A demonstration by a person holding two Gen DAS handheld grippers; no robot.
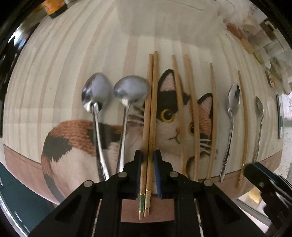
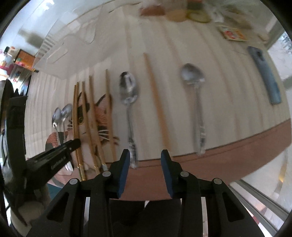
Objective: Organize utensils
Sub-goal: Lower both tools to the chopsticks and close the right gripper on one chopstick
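Note:
Utensils lie on a striped cat-print mat (image 1: 63,76). My left gripper (image 1: 147,155) straddles a pair of chopsticks (image 1: 150,113); its jaws stand slightly apart from them, open. Two metal spoons (image 1: 96,94) (image 1: 131,91) lie just left of the pair. Three loose chopsticks (image 1: 190,109) lie to the right, then a spoon (image 1: 232,102), one chopstick (image 1: 243,118) and a small spoon (image 1: 260,113). My right gripper (image 2: 145,155) is open and empty at the mat's near edge, between a spoon (image 2: 128,91) and a chopstick (image 2: 157,104). Another spoon (image 2: 193,76) lies further right.
A blue case (image 2: 264,73) lies at the mat's far right. Packets and small items (image 2: 233,34) crowd the far edge. A white tray (image 1: 164,16) sits at the back. The left gripper's body (image 2: 54,156) shows at the left of the right wrist view.

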